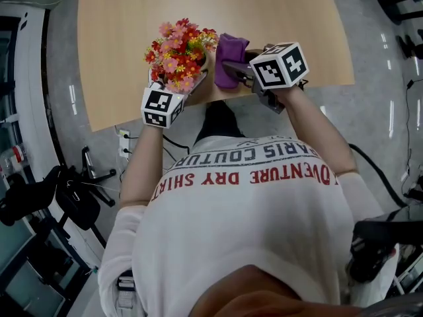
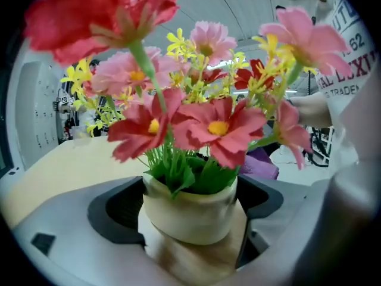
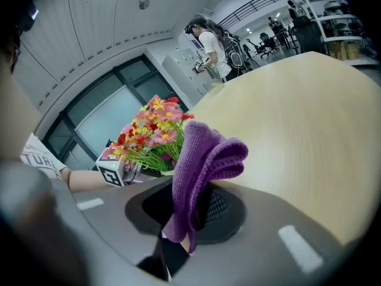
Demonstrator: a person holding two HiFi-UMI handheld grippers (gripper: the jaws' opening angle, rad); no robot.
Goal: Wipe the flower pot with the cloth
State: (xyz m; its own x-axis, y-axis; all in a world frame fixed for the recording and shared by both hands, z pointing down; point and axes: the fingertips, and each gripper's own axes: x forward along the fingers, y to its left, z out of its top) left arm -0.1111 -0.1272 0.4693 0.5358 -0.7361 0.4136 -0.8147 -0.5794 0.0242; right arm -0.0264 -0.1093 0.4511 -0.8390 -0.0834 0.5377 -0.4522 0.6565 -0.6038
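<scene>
Holding pot and cloth side by side above the pale wooden desk's [image 1: 198,5] near edge.
The cream, rounded ceramic flower pot [image 2: 189,207] of red, pink and yellow artificial flowers [image 1: 178,51] sits at upper centre of the head view, clamped in the left hand-held gripper [image 2: 191,234]. Just right of it, the purple knitted cloth [image 1: 229,58] is pinched in the right hand-held gripper [image 3: 181,231], which is nearer the pot's free side, so the wipe likely runs leftward.

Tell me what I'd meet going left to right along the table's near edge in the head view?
Flowers → purple cloth → right gripper's marker cube. The left gripper's marker cube overlaps the flowers, so it is left out.
</scene>
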